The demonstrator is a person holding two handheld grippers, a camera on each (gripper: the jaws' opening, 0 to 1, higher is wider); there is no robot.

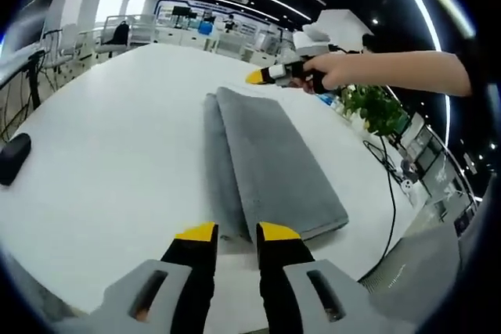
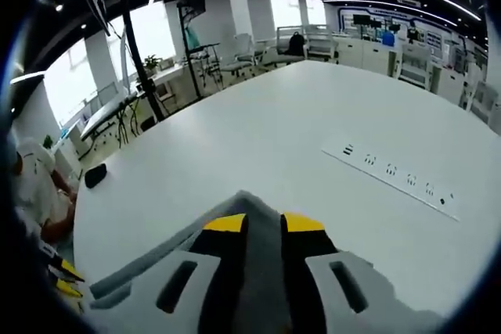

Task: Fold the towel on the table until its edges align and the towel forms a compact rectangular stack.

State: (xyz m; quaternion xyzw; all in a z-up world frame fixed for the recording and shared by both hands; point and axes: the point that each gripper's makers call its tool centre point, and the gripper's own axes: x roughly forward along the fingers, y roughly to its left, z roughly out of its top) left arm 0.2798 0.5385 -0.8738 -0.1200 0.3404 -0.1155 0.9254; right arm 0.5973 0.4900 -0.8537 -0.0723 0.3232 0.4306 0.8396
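open table (image 1: 117, 154), plant (image 1: 374, 107) at edge

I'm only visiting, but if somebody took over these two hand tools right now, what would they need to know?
Left gripper: jaws a little apart at the near end of the towel, with no cloth seen between them.
Right gripper: grey cloth runs between its jaws at the towel's far end; I cannot tell if they are clamped. The left gripper view shows a hand holding it there.
Towel: on the white table, a long narrow strip, already folded lengthwise.
Left to do: probably fold the strip end to end and square the edges into a compact stack.
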